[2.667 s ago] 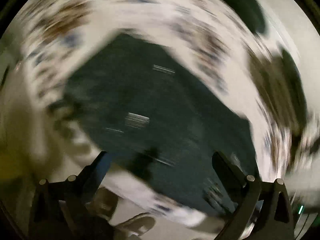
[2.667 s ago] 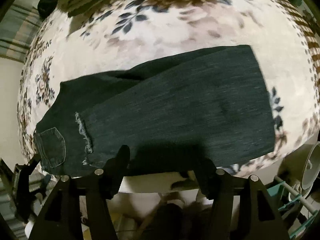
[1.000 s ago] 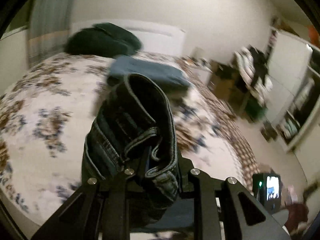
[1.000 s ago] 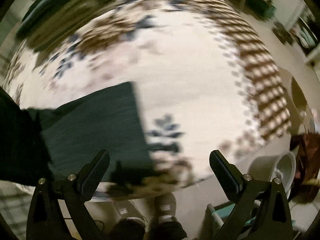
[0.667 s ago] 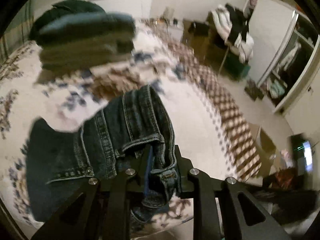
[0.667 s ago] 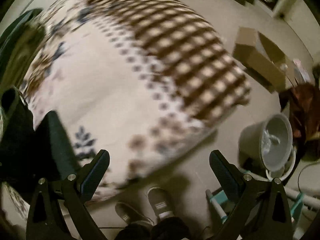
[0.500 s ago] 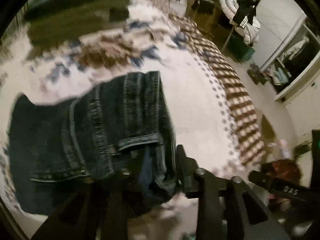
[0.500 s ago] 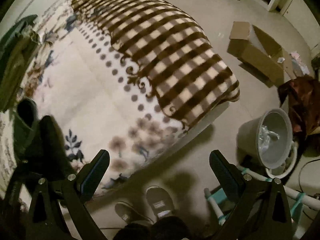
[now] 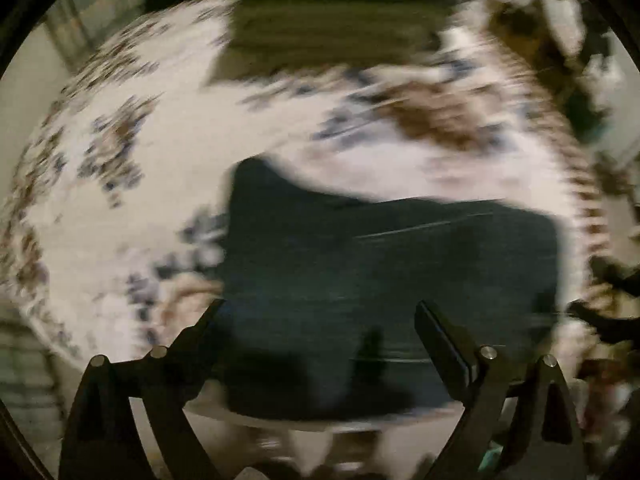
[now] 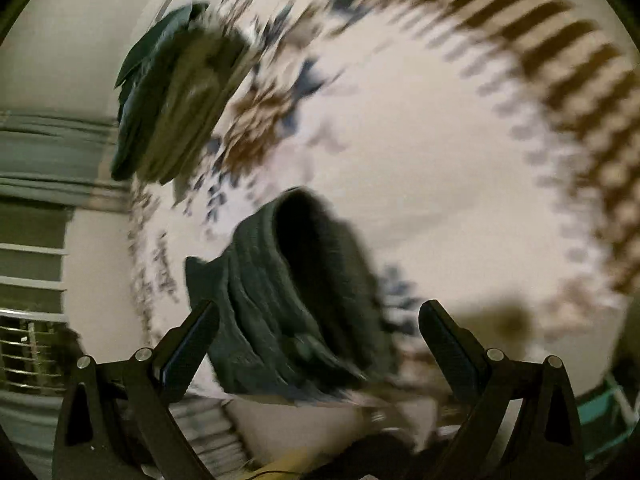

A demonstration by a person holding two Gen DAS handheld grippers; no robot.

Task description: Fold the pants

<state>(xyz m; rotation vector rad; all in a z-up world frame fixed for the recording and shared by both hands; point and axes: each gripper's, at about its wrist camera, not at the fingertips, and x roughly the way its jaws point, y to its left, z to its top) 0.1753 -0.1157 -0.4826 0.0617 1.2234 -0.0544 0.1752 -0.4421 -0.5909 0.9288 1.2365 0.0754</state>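
Both views are smeared with motion blur, so only the larger shapes come through.

The dark denim pants (image 9: 392,264) lie on the bed (image 9: 160,168), near its front edge, spread as a broad folded slab across the floral bedspread. From the left wrist view they fill the space ahead of the left gripper (image 9: 318,322), whose jaws are opening and already stand wide; the denim lies below and between the two black fingers (image 9: 444,344), but the pads do not press on it, so nothing is held. The gripper points steeply down at the cloth.

From the right wrist view the same pants (image 10: 296,304) show end-on, with an open, rounded fold of denim rising from the bedspread and rows of stitching running along its side. The right gripper (image 10: 318,334) stands wide too, its fingers (image 10: 188,344) either side of that end of the pants and apart from them, gripping nothing.

Farther back on the bed sits a stack of folded clothes (image 9: 328,36), olive and dark green, well apart from the pants; it appears again at the upper left of the right wrist view. The bedspread's far side carries a brown checked border (image 10: 560,48). A pale wall (image 10: 72,40) shows beyond the bed, and something teal (image 10: 608,404) sits low at the right edge, too blurred to identify.
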